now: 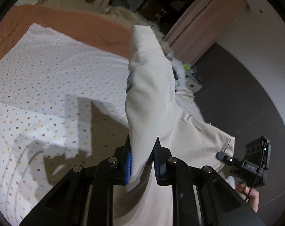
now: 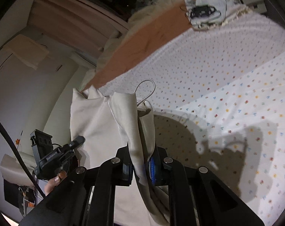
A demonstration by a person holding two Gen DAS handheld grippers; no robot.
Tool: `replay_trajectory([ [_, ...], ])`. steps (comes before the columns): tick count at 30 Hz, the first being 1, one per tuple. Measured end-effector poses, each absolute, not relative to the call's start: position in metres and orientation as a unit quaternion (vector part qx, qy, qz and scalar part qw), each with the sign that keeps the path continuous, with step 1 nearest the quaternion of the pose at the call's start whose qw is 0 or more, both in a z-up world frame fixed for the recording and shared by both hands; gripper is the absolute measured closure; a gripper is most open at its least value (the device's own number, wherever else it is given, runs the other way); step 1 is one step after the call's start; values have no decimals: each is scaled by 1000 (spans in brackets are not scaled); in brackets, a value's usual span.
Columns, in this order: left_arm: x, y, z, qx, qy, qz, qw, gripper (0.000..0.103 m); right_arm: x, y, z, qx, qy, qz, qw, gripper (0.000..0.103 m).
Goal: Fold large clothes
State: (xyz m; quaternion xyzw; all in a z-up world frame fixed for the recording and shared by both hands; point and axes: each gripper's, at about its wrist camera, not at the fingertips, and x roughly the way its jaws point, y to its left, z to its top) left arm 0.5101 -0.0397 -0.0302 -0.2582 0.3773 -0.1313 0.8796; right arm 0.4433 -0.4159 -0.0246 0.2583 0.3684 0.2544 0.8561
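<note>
Both grippers (image 1: 141, 162) (image 2: 140, 166) pinch cream garment (image 1: 148, 86); bedspread (image 1: 48, 71) seemingly clear.

Left gripper (image 1: 142, 162): black linkage arms, round silver pivot screws, blue ribbed pads (image 1: 128, 166). Right gripper (image 2: 141, 166): same black frame, silver screws, blue pad (image 2: 152, 171). At the left frame edge of the right wrist view, a black cable (image 2: 14, 148).

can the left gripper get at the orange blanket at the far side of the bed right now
Probably not: the left gripper is shut on the cream garment, so its jaws are taken. The orange blanket itself lies uncovered.
</note>
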Motion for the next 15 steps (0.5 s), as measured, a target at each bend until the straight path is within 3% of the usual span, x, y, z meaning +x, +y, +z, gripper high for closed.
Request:
replay_trajectory([
  [15,464,-141,58,-242,333,-205,888,83,313,-504,73,241,274,217,906,93],
])
